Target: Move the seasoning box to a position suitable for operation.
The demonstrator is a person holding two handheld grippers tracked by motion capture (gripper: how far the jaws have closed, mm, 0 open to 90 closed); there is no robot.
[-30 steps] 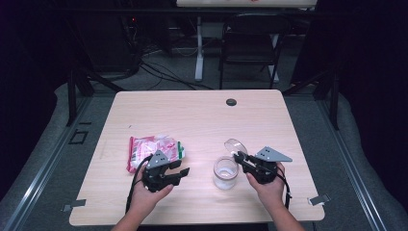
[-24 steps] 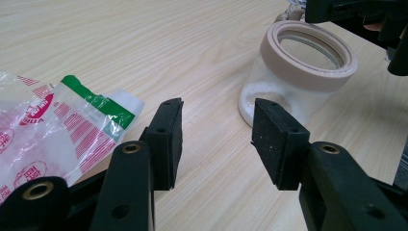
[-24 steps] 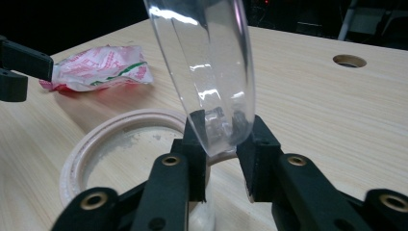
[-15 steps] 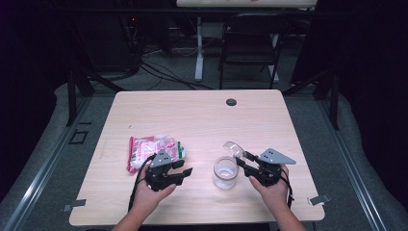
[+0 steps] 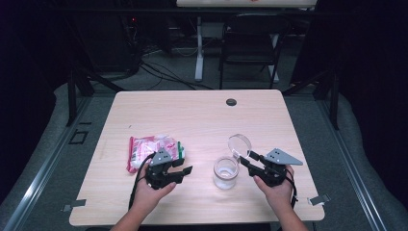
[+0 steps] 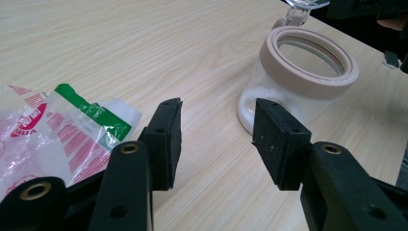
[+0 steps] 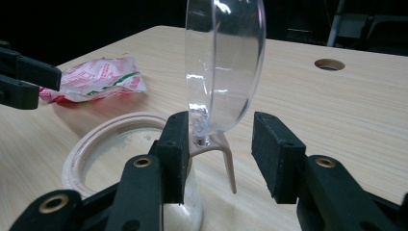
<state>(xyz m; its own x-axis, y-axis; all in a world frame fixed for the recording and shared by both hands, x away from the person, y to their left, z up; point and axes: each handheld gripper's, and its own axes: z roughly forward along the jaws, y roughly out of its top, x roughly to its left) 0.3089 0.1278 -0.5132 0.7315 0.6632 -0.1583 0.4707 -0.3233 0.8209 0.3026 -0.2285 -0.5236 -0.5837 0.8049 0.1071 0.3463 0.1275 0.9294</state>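
Observation:
A small glass jar (image 5: 226,172) with a beige rim (image 7: 110,144) stands near the table's front edge. Its clear hinged lid (image 5: 239,144) is swung up on edge. My right gripper (image 5: 246,159) reaches the lid from the right. Its jaws have just been opening, and the lid (image 7: 223,62) and its beige hinge now stand between them, close to the left pad and apart from the right one. To the jar's left my left gripper (image 5: 185,166) is open and holds nothing, with the jar (image 6: 308,72) just past its jaws (image 6: 216,139). A red, white and green snack bag (image 5: 149,147) lies by it.
A round cable hole (image 5: 231,102) sits near the table's far edge. A dark chair (image 5: 250,43) and a table leg stand beyond it. In the right gripper view the bag (image 7: 98,77) lies far left, with my left gripper (image 7: 24,79) in front of it.
The right gripper's jaws have spread apart around the lid, which stays upright. The left hand and the bag have kept still.

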